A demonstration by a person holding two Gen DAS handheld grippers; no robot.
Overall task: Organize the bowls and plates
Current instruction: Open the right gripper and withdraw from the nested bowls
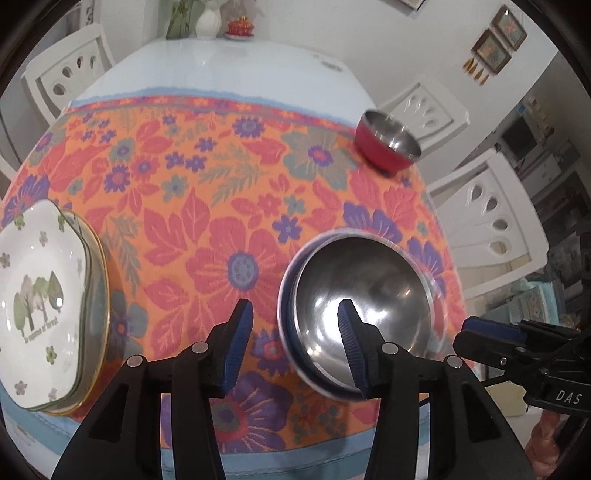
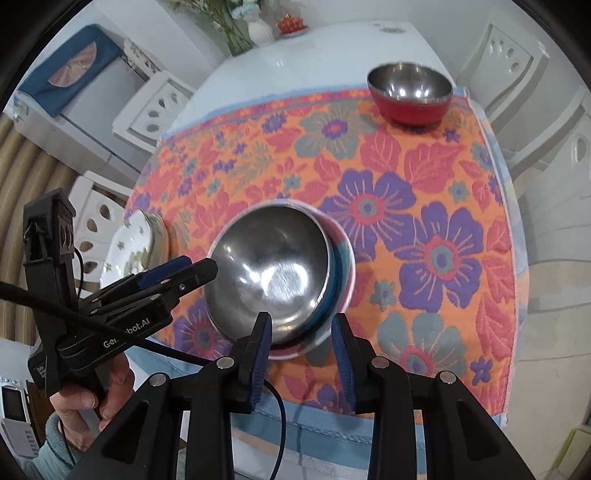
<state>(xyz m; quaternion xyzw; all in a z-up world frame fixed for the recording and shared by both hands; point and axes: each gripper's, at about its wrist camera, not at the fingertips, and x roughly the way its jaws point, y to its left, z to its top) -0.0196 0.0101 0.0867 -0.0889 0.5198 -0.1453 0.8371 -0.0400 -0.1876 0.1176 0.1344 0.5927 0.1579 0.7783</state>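
A stack of nested steel bowls (image 1: 364, 295) (image 2: 273, 269) sits near the front edge of the floral tablecloth (image 1: 207, 206) (image 2: 424, 206). A red steel bowl (image 1: 388, 142) (image 2: 410, 92) stands alone at the far right. A stack of white tree-print plates (image 1: 40, 302) (image 2: 136, 247) lies at the left. My left gripper (image 1: 295, 334) is open, its right finger over the stack's near-left rim; it also shows in the right wrist view (image 2: 184, 271). My right gripper (image 2: 303, 341) is open and empty, just in front of the stack; it also shows in the left wrist view (image 1: 491, 332).
White chairs (image 1: 491, 218) (image 2: 147, 110) surround the table. A white vase (image 1: 207, 22) and a small red dish (image 1: 240, 27) stand at the far end. The table's front edge (image 2: 314, 424) is just below the grippers.
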